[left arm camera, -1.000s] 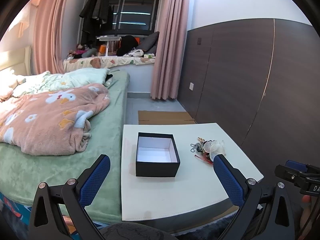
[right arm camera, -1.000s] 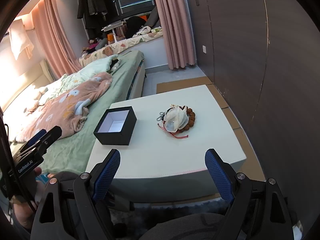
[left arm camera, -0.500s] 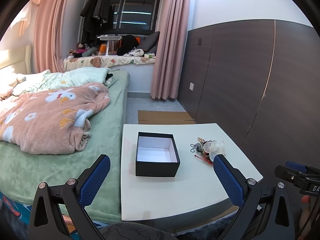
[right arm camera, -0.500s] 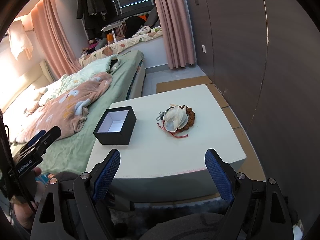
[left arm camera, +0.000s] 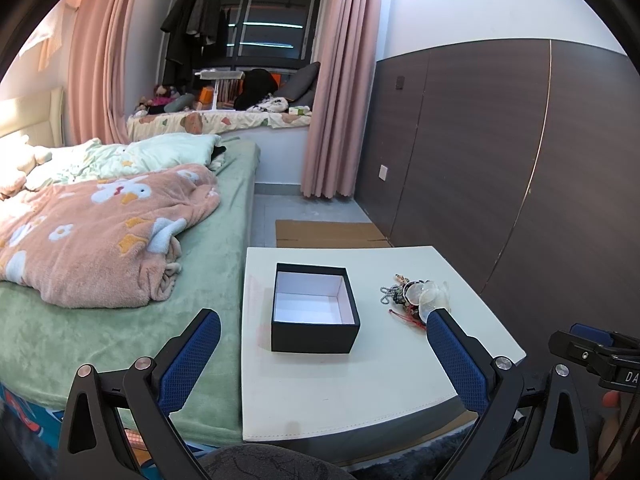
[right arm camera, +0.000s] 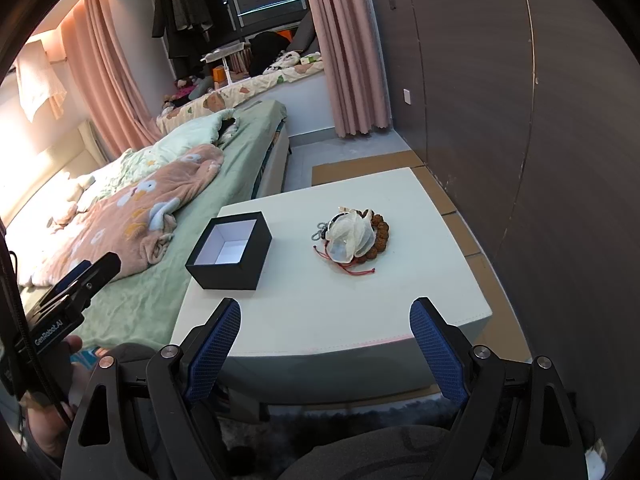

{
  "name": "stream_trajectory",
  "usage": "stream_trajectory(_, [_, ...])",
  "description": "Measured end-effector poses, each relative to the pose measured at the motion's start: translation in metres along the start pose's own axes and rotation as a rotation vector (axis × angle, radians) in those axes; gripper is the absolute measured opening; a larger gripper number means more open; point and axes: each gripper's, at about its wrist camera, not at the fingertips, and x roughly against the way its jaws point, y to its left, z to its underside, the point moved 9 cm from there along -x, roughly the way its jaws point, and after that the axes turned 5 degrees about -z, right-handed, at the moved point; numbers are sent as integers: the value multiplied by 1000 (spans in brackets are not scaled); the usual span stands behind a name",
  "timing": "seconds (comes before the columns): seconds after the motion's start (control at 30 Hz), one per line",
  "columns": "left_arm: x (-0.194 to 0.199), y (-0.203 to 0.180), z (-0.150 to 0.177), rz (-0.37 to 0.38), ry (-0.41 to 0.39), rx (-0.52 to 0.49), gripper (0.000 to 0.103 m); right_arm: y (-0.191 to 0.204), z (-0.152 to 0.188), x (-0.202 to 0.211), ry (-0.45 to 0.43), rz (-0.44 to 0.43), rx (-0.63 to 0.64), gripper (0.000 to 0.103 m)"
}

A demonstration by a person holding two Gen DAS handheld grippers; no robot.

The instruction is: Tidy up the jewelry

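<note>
An open black box with a white inside (left arm camera: 314,312) (right arm camera: 230,250) stands on a low white table (left arm camera: 360,392) (right arm camera: 348,312). To its right lies a jewelry pile (left arm camera: 416,298) (right arm camera: 354,236): a shell piece, a brown bead bracelet, a metal chain and a red cord. My left gripper (left arm camera: 320,340) is open and empty, held before the table's near edge. My right gripper (right arm camera: 324,324) is open and empty, also short of the table. Each gripper shows at the edge of the other's view.
A bed with a green sheet and pink blanket (left arm camera: 100,240) adjoins the table's left side. A dark panelled wall (left arm camera: 520,168) runs along the right. Flat cardboard (left arm camera: 328,234) lies on the floor beyond the table. Pink curtains (left arm camera: 336,100) hang at the back.
</note>
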Motion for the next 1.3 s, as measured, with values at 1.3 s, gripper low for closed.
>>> stream_trajectory(1.3, [-18, -25, -1, 89, 70, -85, 103, -34, -1, -32, 56, 12, -106, 87])
